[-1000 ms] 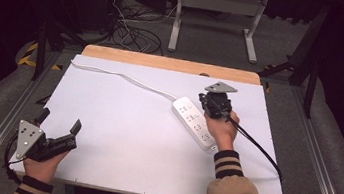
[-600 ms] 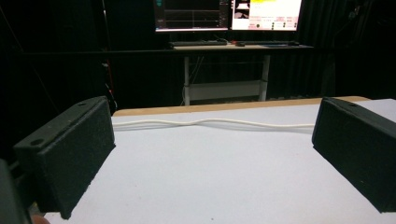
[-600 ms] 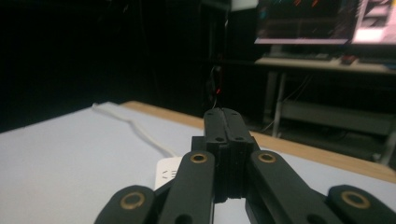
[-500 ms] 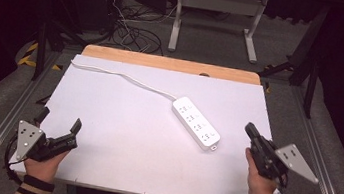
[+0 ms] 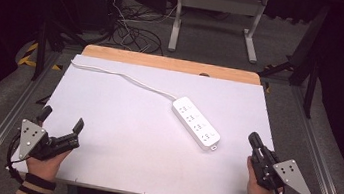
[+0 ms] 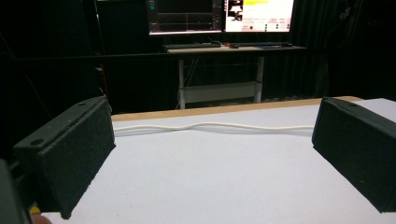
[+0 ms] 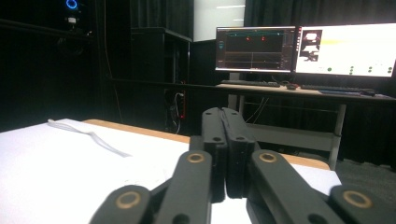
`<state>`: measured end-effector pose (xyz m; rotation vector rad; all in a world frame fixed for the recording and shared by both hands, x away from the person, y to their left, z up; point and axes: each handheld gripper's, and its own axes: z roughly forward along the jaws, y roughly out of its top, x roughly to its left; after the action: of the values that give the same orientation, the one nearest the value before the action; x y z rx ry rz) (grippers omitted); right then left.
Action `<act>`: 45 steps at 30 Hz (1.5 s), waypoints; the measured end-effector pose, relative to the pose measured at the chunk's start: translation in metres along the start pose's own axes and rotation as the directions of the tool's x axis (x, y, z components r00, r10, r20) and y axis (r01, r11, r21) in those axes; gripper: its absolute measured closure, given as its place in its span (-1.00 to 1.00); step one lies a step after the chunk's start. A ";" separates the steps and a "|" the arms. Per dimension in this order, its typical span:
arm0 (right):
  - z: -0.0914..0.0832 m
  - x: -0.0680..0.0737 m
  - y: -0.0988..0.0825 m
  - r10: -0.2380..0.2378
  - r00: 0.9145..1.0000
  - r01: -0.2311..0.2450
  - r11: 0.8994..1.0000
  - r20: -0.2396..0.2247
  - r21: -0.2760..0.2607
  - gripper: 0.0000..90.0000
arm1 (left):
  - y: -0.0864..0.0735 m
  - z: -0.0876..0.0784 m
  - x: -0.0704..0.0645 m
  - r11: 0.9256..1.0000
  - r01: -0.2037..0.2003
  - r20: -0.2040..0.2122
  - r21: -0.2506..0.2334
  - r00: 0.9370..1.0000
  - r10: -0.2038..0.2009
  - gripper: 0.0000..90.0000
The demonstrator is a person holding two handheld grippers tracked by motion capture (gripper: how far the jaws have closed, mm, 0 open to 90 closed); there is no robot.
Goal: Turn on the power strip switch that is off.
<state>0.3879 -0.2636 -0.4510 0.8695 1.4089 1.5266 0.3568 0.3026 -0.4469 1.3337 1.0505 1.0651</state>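
Overhead, a white table (image 5: pixel 119 135) with a wooden far edge carries one white power strip (image 5: pixel 196 122), lying diagonally right of the table's centre. Its white cord (image 5: pixel 122 76) snakes away toward the table's far-left corner. No lettering on the strip can be read from above.

At the table's near-left corner, the left gripper (image 5: pixel 59 127) rests in a hand (image 5: pixel 45 161), jaws spread wide with nothing between them. At the near-right edge, the right gripper (image 5: pixel 253 139) sits in the other hand (image 5: pixel 258 185), jaws pressed together and empty, well apart from the strip.

Beyond the table's far edge, the gripper views add what the high view lacks: two lit monitors (image 7: pixel 299 49) on a desk (image 7: pixel 289 91), their on-screen text too small to read. The left gripper view shows the cord (image 6: pixel 210 126) running across the table between its wide black jaws; the right gripper view catches a stretch of the cord (image 7: pixel 88 135) left of its closed jaws.
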 end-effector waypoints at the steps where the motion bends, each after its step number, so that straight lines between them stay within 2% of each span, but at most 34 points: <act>1: 0.001 0.001 -0.001 -0.002 1.000 0.002 1.000 -0.001 -0.001 0.48 | 0.000 0.000 0.000 1.000 0.001 0.000 -0.001 1.000 -0.001 -1.00; 3: 0.004 0.003 -0.003 -0.016 1.000 0.016 1.000 0.002 -0.020 -0.13 | 0.000 -0.001 0.000 1.000 0.002 -0.001 -0.001 1.000 -0.002 -1.00; 4: 0.004 0.003 -0.003 -0.016 1.000 0.016 1.000 0.002 -0.020 -0.13 | -0.001 -0.001 0.000 1.000 0.004 -0.001 -0.001 1.000 -0.004 -1.00; 5: 0.008 0.004 -0.005 -0.029 0.999 0.030 0.998 0.025 -0.047 -0.56 | -0.001 -0.001 0.001 1.000 0.004 0.000 0.000 1.000 -0.004 -1.00; 6: 0.008 0.004 -0.005 -0.029 0.999 0.030 0.998 0.025 -0.047 -0.56 | -0.001 -0.001 0.001 1.000 0.004 0.000 0.001 1.000 -0.004 -1.00; 7: 0.011 0.005 -0.006 -0.010 0.999 0.012 0.999 0.036 -0.042 -0.93 | -0.001 -0.002 0.001 1.000 0.002 0.003 0.003 1.000 -0.002 -1.00; 8: 0.013 0.005 -0.006 -0.011 0.999 0.013 0.999 0.050 -0.040 -0.99 | -0.001 -0.002 0.001 1.000 0.002 0.003 0.003 1.000 -0.002 -1.00; 15: 0.014 0.006 -0.008 -0.026 0.998 0.029 0.999 0.064 -0.045 -0.99 | -0.001 -0.002 0.001 1.000 0.002 0.004 0.004 1.000 -0.002 -1.00; 24: 0.015 0.007 -0.009 -0.049 0.997 0.052 0.997 0.059 -0.053 -0.99 | -0.001 -0.002 0.001 1.000 0.003 0.007 0.005 1.000 -0.003 -1.00; 34: 0.014 0.007 -0.012 -0.038 0.998 0.039 0.999 0.046 -0.035 -0.96 | -0.001 -0.001 0.000 1.000 0.003 0.012 0.007 1.000 -0.003 -1.00; 38: 0.015 0.005 -0.014 -0.031 0.998 0.031 0.999 0.048 -0.008 -0.95 | -0.002 -0.001 0.000 1.000 0.003 0.012 0.010 1.000 -0.003 -1.00; 45: 0.017 0.005 -0.016 -0.032 0.998 0.032 0.999 0.045 -0.002 -0.95 | -0.001 -0.003 0.002 1.000 0.007 0.005 0.006 1.000 -0.007 -1.00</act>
<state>0.4040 -0.2525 -0.4652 0.8703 1.3815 1.4765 0.3547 0.3046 -0.4482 1.3365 1.0549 1.0538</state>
